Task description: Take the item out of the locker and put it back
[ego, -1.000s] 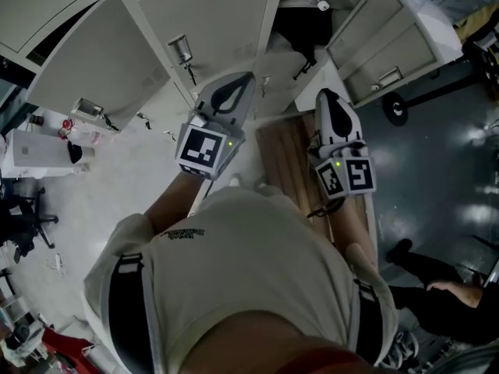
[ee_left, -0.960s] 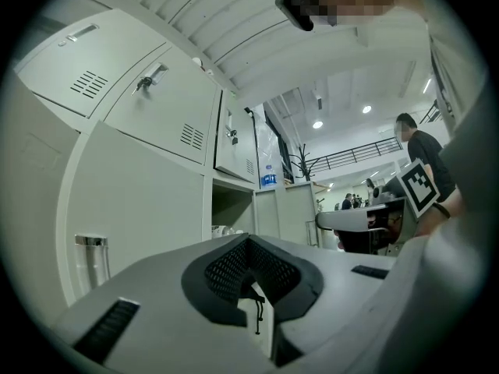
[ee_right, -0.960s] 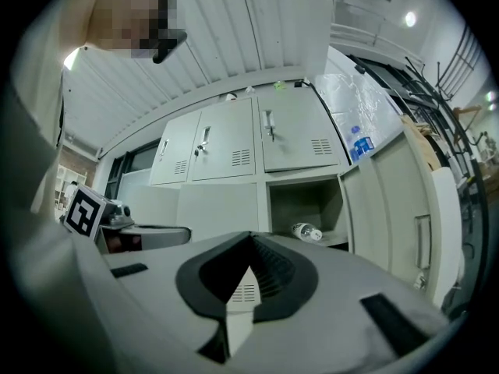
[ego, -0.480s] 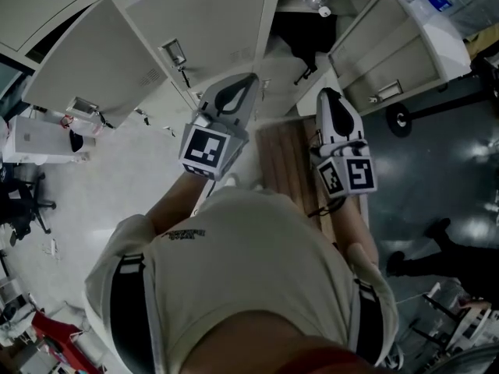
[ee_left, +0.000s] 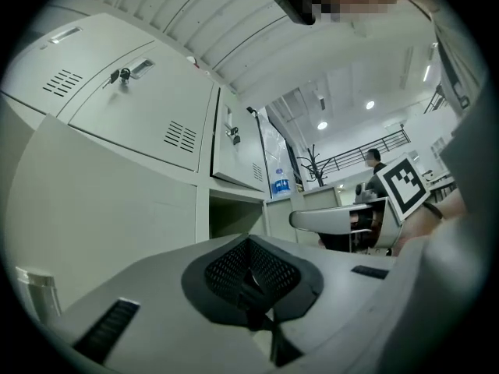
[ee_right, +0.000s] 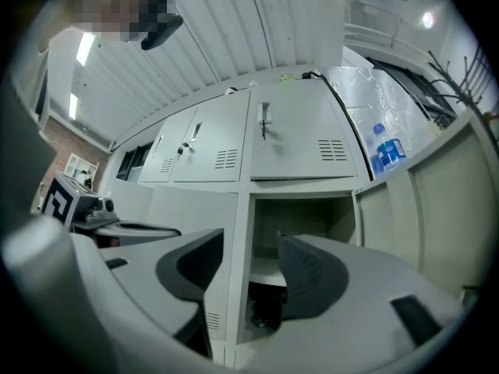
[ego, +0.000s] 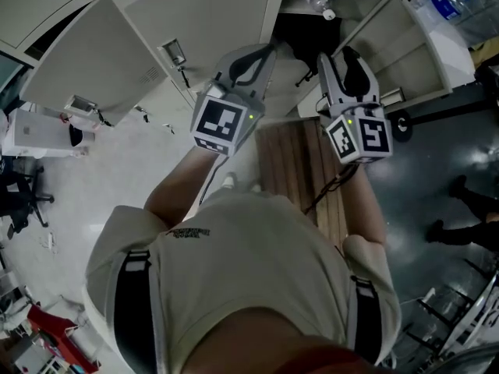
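Though dark inside — open locker (ee_right: 312, 216), wooden bench (ego: 292, 162), pale floor (ego: 117, 170)

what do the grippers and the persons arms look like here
Both the left gripper and right gripper are pale grey shells with dark ribbed pads. Each carries a white cube with black square markers and a small green light. A black cable trails from the right one. The person wears a cream short-sleeved shirt.

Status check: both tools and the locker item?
Left tool shut, empty. Right tool open, jaws just been opening, nothing between them. Dark item inside open locker, untouched. Nothing seen in the way.
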Demonstrator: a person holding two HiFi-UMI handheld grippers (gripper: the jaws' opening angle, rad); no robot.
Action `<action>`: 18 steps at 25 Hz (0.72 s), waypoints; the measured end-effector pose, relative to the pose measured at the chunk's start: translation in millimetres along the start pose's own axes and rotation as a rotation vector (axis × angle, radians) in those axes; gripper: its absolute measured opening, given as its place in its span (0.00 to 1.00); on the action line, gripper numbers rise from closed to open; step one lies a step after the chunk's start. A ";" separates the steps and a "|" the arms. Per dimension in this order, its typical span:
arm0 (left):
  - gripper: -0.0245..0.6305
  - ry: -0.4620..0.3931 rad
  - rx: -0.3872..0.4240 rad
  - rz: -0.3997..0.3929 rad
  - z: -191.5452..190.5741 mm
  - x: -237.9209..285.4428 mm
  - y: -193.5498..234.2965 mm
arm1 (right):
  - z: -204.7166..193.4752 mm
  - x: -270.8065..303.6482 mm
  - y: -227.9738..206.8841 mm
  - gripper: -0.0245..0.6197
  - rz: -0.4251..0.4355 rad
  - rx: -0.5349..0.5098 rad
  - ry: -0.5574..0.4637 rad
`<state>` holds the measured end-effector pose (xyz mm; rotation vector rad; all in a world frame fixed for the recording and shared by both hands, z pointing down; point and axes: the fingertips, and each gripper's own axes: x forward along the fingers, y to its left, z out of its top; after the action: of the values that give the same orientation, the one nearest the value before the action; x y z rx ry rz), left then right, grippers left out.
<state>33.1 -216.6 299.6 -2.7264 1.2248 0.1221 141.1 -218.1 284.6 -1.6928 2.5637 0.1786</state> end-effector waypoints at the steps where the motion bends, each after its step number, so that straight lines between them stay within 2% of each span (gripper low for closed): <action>1: 0.06 -0.008 0.001 -0.001 2.8 6.4 2.2 | 3.6 9.2 -4.5 0.39 -0.005 -0.008 -0.003; 4: 0.06 -0.017 0.008 -0.007 6.8 27.1 8.6 | 9.3 36.5 -20.5 0.41 -0.026 -0.022 0.002; 5: 0.06 -0.013 0.010 -0.010 6.8 34.1 10.5 | 9.2 45.7 -25.2 0.47 -0.026 -0.020 0.012; 7: 0.06 -0.005 0.005 -0.018 6.7 48.3 14.5 | 6.3 65.0 -34.1 0.49 -0.017 0.011 0.037; 9: 0.06 -0.005 -0.011 -0.025 6.5 61.6 18.8 | -0.4 84.9 -44.1 0.57 -0.013 0.045 0.067; 18: 0.06 0.019 -0.030 -0.037 -17.1 104.5 26.7 | -59.2 156.1 -96.2 0.57 -0.090 -0.032 0.225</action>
<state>82.7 -313.9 299.6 -2.7810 1.1866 0.1113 168.8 -405.6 319.1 -1.9381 2.6424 0.0254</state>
